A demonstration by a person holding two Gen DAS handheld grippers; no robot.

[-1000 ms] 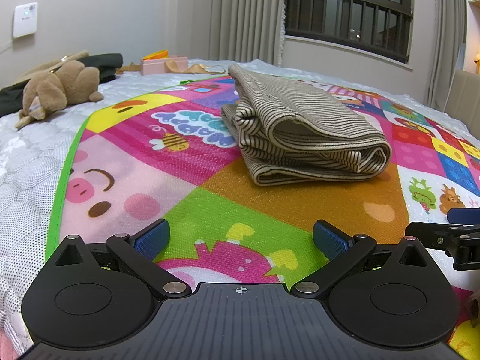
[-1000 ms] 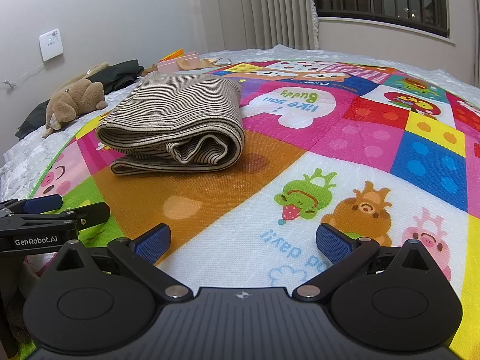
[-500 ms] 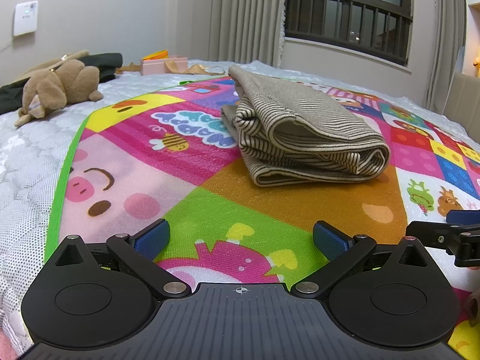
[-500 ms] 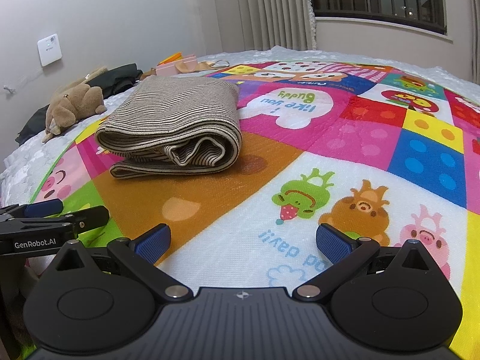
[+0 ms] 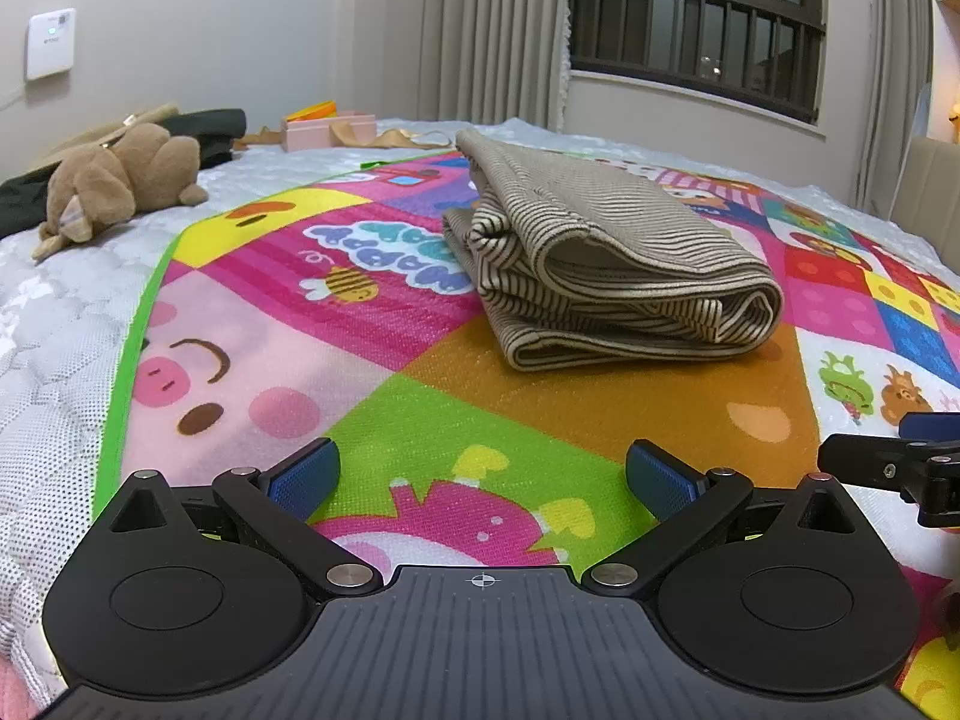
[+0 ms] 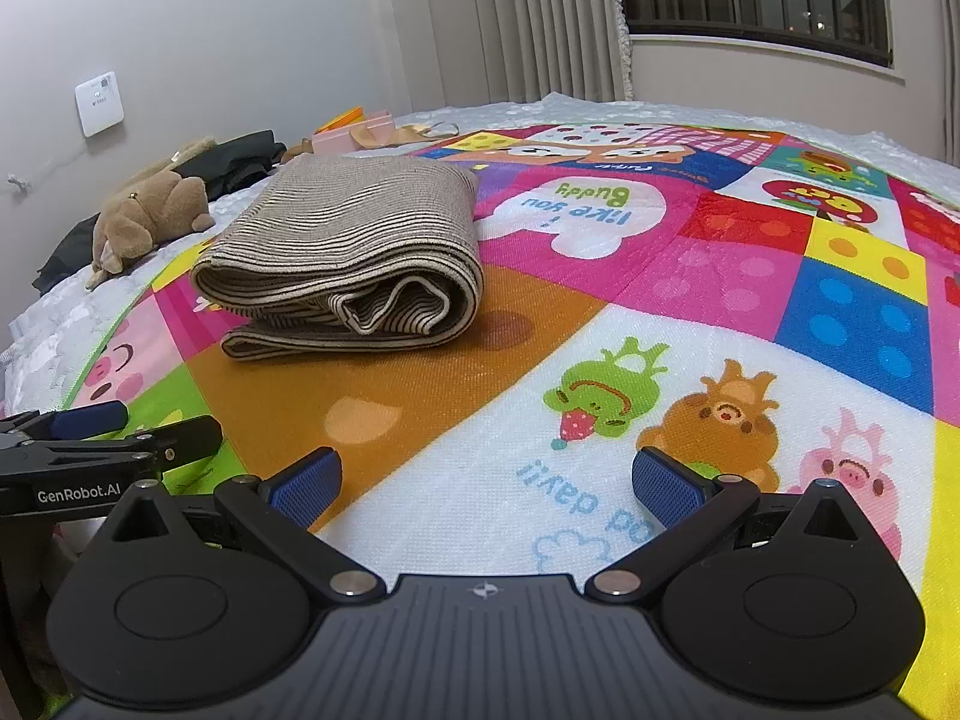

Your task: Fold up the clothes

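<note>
A beige and dark striped garment (image 5: 606, 264) lies folded in a thick bundle on the colourful play mat (image 5: 372, 324); the right wrist view shows the same striped garment (image 6: 348, 246) at left centre. My left gripper (image 5: 480, 474) hovers open over the mat's near edge, well short of the garment, nothing between its blue pads. My right gripper (image 6: 486, 483) is open too, to the garment's right and nearer, over the white cartoon panel of the play mat (image 6: 750, 276). Each gripper shows at the edge of the other's view.
A brown plush toy (image 5: 114, 180) and dark clothing (image 5: 204, 126) lie on the white quilted bed cover (image 5: 42, 324) at the left. A pink box (image 5: 327, 127) with ribbons sits at the back. Curtains and a barred window (image 5: 690, 30) stand behind.
Both cameras have drifted slightly back; the garment looks a little farther in the right wrist view. The garment itself has not moved and both grippers stay open.
</note>
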